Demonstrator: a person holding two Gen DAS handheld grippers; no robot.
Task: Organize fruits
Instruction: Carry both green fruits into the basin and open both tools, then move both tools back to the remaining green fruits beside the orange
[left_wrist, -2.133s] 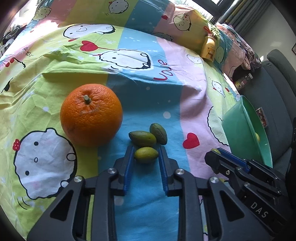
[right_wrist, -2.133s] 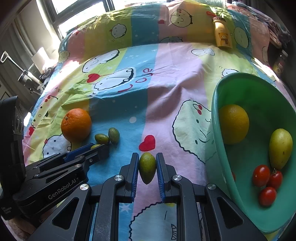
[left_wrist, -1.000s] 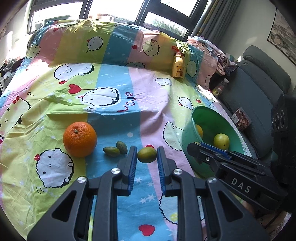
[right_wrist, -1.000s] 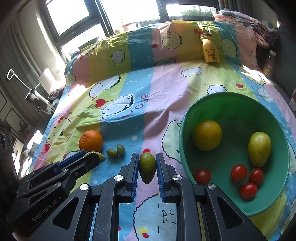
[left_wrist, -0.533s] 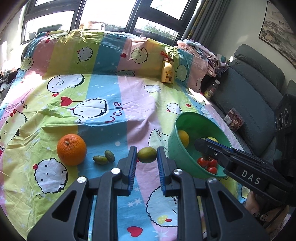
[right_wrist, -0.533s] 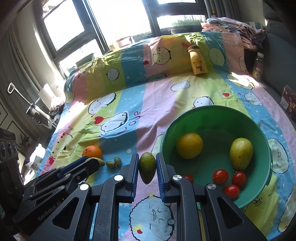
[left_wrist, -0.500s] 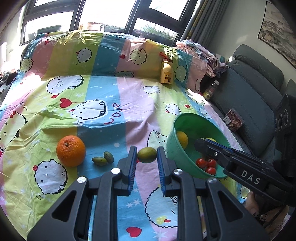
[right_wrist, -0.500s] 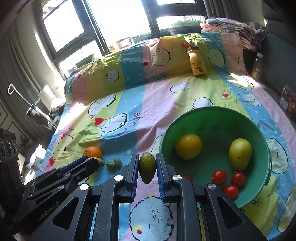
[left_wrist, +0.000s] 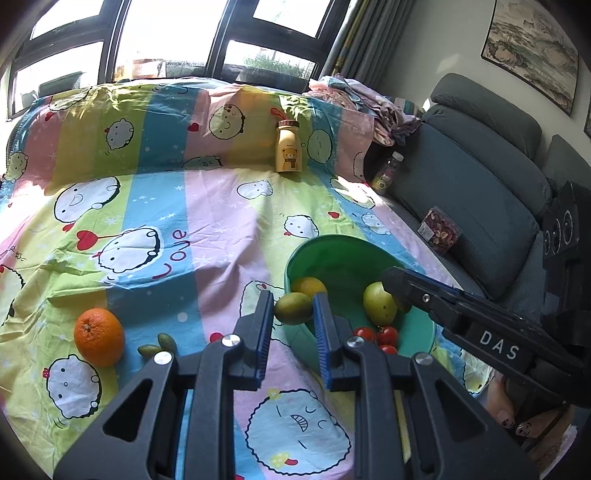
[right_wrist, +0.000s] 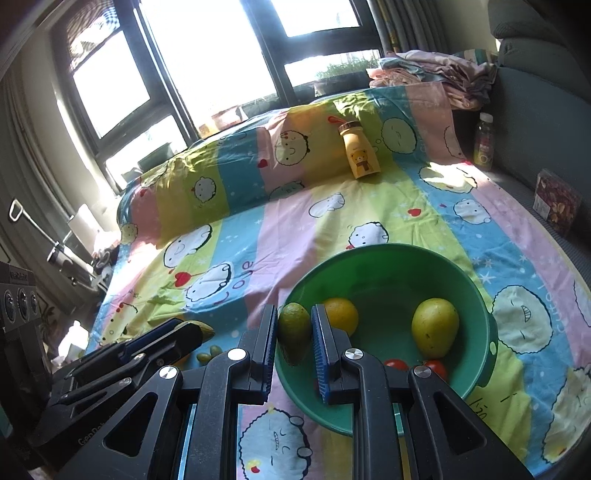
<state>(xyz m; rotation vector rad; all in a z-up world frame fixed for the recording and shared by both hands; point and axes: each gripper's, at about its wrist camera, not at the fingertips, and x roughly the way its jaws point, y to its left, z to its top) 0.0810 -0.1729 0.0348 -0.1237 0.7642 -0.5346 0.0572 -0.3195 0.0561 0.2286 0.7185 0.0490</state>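
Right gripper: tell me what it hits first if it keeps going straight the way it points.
Probably the green bowl: the right gripper, shut on a small green fruit, points down over the near rim toward the yellow-orange fruit inside. Depth is uncertain.

Lighting: strong daylight entered through the windows (left_wrist: 177, 40) behind the bed; panes were blown out to white, with glare heaviest in the right wrist view. Sun patches lay on the patterned bedsheet (left_wrist: 221, 206), brightest at its right edge beside the sofa (left_wrist: 480, 192). The near gripper bodies read as dark silhouettes. Distortion: fisheye curvature bent the window frames; corners were vignetted black. Focus: centre sharp, edges soft.
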